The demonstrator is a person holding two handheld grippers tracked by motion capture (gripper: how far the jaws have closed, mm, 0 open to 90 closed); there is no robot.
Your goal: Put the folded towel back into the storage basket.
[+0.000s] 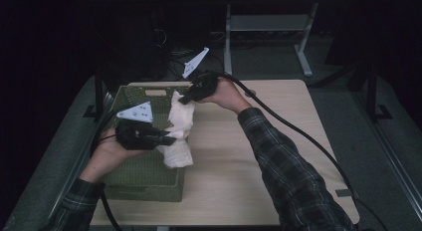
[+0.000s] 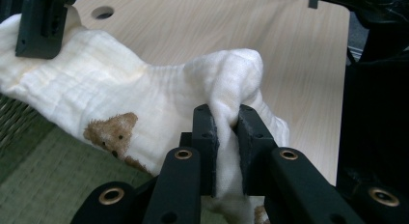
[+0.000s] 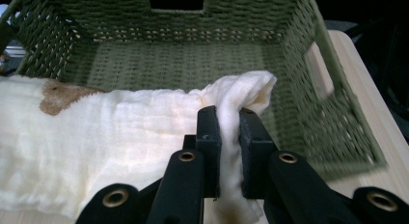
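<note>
A cream cloth [image 1: 178, 126] with a brown bear print [image 2: 112, 131] hangs stretched between both grippers, over the right rim of a green woven basket [image 1: 144, 178]. My left gripper [image 1: 170, 138] is shut on the cloth's near end, a fold pinched between its jaws [image 2: 225, 119]. My right gripper [image 1: 185, 97] is shut on the far end, the cloth [image 3: 111, 137] bunched between its jaws [image 3: 229, 115]. The right gripper looks into the basket [image 3: 183, 64], whose inside is bare. The right gripper's finger [image 2: 41, 26] also shows in the left gripper view, on the cloth's far corner.
The basket stands on the left part of a light wooden table [image 1: 259, 156]. A table leg frame [image 1: 303, 52] and floor lie beyond the far edge. A cable [image 1: 303, 136] trails from the right gripper across the table.
</note>
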